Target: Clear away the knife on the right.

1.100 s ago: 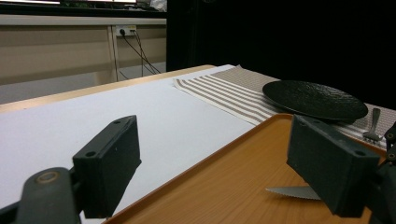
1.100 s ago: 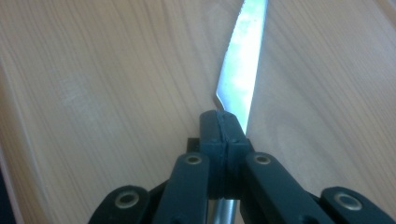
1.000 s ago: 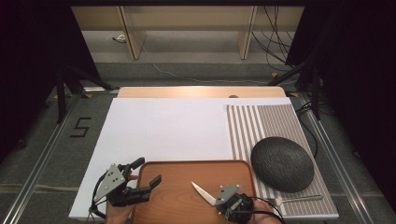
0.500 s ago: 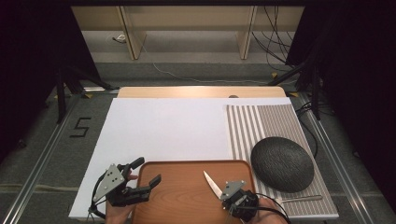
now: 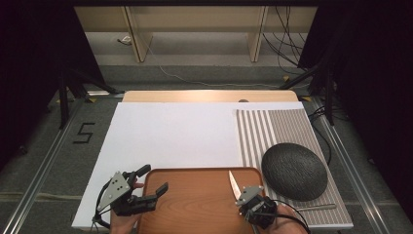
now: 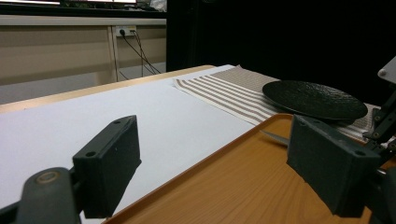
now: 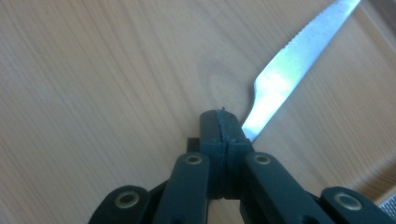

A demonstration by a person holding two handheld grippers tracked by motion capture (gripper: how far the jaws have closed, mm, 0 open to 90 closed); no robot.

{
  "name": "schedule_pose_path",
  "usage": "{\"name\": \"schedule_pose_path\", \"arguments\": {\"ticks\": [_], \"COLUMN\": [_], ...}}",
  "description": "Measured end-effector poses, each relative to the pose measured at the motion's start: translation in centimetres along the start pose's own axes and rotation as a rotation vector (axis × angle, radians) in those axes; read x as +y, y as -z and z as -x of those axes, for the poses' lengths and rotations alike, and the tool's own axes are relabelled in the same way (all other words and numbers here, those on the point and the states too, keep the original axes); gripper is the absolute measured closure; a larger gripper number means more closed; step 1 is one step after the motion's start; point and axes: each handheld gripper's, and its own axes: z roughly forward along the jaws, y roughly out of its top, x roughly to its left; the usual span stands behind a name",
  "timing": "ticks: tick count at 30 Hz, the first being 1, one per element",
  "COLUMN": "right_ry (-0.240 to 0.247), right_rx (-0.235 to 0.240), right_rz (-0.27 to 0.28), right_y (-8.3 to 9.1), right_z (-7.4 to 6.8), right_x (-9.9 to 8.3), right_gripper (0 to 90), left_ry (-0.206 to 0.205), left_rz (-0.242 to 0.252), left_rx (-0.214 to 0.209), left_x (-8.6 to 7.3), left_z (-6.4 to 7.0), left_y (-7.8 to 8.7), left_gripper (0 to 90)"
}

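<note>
Right gripper is clamped on the knife, jaws pressed together near the base of the blade; blade projects up and away over the tray, toward the plate. Left gripper hangs spread wide, holding nothing, at the tray's left edge. Judgement: knife is light, stiff, smooth steel, likely to pivot or slip in a thin pinch; serrated edge. Better hold: flat across the handle.

A black "5" is marked on the grey floor left of the table.
</note>
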Motion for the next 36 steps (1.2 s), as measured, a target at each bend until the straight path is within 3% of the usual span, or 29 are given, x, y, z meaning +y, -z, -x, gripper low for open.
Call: {"name": "schedule_pose_path", "arguments": {"ticks": [15,36], "right_ry": [-0.006,-0.053], "right_rx": [-0.002,-0.002], "right_rz": [-0.061,-0.051], "right_y": [0.3,1.2], "right_z": [0.6,1.4], "right_x": [-0.8,-2.6], "right_gripper": [90.0,90.0], "left_ry": [-0.002,-0.001], "left_rz": [0.002,0.003], "left_rx": [0.001,0.004], "left_x": [0.0,0.0], "left_z": [0.0,-0.1], "left_y": [0.1,0.1], "left_gripper": [17.1,17.1]}}
